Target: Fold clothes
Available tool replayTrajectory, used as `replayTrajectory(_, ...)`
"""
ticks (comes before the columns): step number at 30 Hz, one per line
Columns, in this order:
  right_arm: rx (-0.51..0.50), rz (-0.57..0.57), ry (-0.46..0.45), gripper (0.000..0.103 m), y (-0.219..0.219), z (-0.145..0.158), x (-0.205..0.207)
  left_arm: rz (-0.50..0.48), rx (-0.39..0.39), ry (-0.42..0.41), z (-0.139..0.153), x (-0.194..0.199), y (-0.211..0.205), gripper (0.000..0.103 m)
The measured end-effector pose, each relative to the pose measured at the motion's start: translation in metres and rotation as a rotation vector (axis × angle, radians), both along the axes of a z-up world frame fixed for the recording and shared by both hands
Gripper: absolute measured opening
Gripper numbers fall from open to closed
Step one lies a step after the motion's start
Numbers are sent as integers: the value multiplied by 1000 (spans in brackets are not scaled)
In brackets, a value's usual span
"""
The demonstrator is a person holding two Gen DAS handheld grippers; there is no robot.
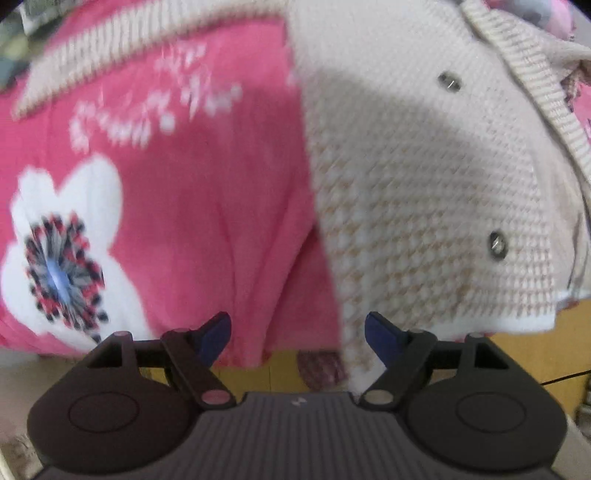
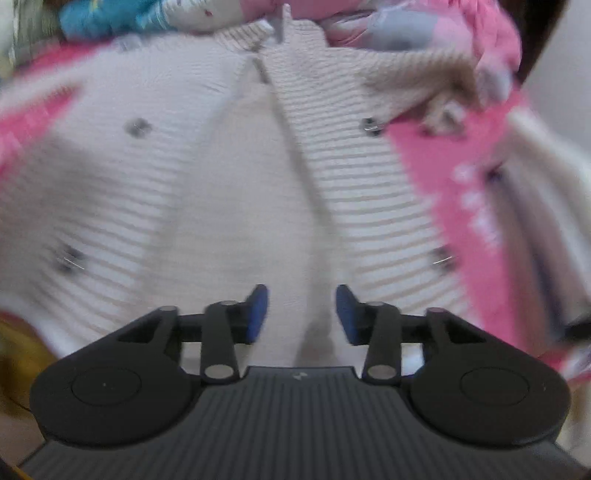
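A cream knitted cardigan (image 1: pixel 424 177) with dark round buttons lies spread on a pink flowered sheet (image 1: pixel 207 192). Its left edge runs down the middle of the left wrist view, and a sleeve cuff (image 1: pixel 96 62) stretches across the top left. My left gripper (image 1: pixel 297 332) hangs over the cardigan's near hem, open, with nothing between its blue pads. In the right wrist view the cardigan (image 2: pixel 229 177) fills the picture, its front opening running up the centre. My right gripper (image 2: pixel 301 310) hovers over that opening, open, with nothing between its fingers. Both views are blurred.
A yellow wooden floor (image 1: pixel 546 354) shows beyond the sheet's near edge. A heap of pink, blue and grey clothes (image 2: pixel 388 26) lies past the cardigan's collar. A blue garment (image 2: pixel 99 16) sits at the top left of the right wrist view.
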State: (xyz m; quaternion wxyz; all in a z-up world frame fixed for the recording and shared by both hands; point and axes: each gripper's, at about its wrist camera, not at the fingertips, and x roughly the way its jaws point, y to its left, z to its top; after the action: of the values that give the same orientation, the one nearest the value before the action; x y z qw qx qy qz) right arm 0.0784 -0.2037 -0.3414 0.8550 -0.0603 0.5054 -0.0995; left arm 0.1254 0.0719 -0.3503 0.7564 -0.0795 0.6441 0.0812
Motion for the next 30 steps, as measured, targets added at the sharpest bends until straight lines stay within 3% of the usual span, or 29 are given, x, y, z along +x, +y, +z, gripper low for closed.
replayTrajectory(5, -36, 66, 86, 44, -32, -22, 3, -1, 24, -59, 6, 21, -73, 81)
replayTrajectory(10, -123, 261, 104, 46, -39, -38, -3, -16, -39, -106, 2, 38, -152, 80)
replayTrajectory(14, -40, 314, 63, 46, -58, -17, -11, -65, -68, -147, -3, 51, -204, 81)
replayTrajectory(18, -48, 434, 12, 44, -60, 2, -22, -92, -92, -145, -11, 62, -244, 81)
replayTrajectory(21, -42, 446, -4, 44, -70, 9, -27, -93, -96, -147, -18, 69, -258, 81)
replayTrajectory(27, -24, 525, 65, 47, -76, -27, -23, -60, -79, -107, -37, 77, -273, 81)
replayTrajectory(30, -45, 494, 96, 45, -80, -36, -14, -51, -73, -125, -38, 76, -273, 82)
